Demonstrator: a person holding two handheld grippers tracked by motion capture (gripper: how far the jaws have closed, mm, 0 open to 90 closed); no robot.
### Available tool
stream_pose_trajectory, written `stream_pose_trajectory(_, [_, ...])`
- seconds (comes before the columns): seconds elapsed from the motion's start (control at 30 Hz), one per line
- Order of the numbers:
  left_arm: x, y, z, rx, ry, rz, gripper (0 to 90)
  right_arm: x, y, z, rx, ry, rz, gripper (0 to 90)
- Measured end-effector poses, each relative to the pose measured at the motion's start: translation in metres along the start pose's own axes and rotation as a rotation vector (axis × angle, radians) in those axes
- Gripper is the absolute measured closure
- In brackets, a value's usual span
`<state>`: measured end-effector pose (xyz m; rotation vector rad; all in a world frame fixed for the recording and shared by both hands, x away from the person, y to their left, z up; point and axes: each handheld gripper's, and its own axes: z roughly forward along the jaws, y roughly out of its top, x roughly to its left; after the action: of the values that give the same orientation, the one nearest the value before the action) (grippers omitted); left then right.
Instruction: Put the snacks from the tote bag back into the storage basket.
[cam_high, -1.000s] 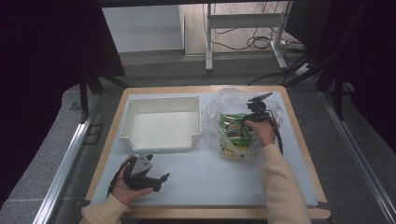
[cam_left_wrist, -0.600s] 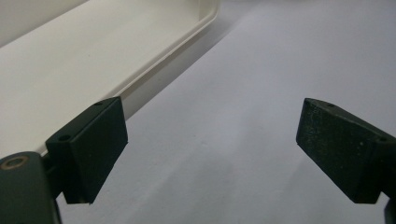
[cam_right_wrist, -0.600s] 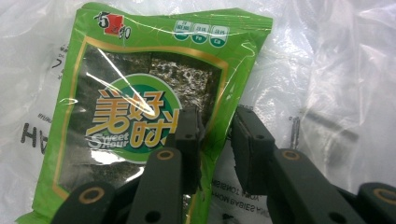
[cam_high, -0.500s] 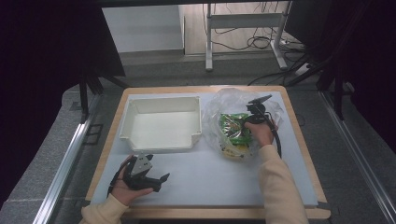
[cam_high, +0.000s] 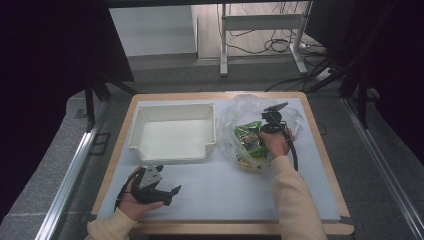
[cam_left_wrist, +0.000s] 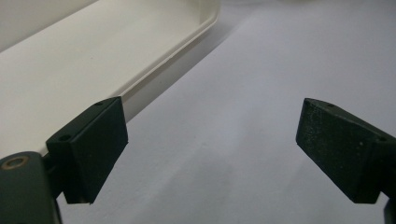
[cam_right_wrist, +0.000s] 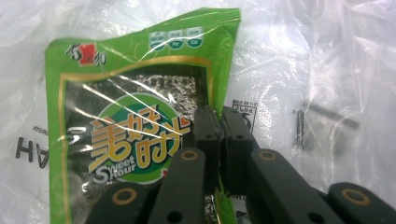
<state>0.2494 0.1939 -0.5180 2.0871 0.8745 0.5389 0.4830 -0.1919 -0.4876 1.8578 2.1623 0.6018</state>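
A: Right gripper (cam_right_wrist: 219, 122) status?

B: Its jaws are pressing together on the edge of the green seaweed packet (cam_right_wrist: 140, 135), which is lying in the clear plastic bag (cam_high: 240, 107) at the table's (cam_high: 225, 197) right half.

A: And the left gripper (cam_left_wrist: 210, 154)?

B: It is resting low at the near left, jaws standing wide apart over bare white surface, nothing between them. The white tray (cam_high: 172, 132) is sitting just beside it.
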Motion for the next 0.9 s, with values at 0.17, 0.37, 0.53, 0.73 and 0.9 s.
stream_pose_trajectory(0.17, [0.001,0.0,0.0,-0.001,0.001,-0.003,9.1,-0.001,0.0,-0.003,-0.001,0.015,0.003,89.1])
stream_pose_trajectory(0.37, [0.001,0.0,0.0,0.0,0.001,-0.002,9.0,-0.005,0.0,-0.015,-0.036,0.038,-0.006,89.5])
stream_pose_trajectory(0.53, [0.001,0.0,0.0,0.001,0.001,0.0,9.0,-0.013,-0.002,-0.031,-0.071,0.061,0.006,89.7])
stream_pose_trajectory(0.73, [0.001,0.0,0.0,0.003,0.005,0.0,9.0,-0.024,0.0,-0.054,-0.143,0.092,0.01,89.7])
stream_pose_trajectory(0.9, [0.001,0.0,0.0,0.003,0.007,-0.001,9.0,-0.028,-0.001,-0.065,-0.176,0.107,0.015,89.7])
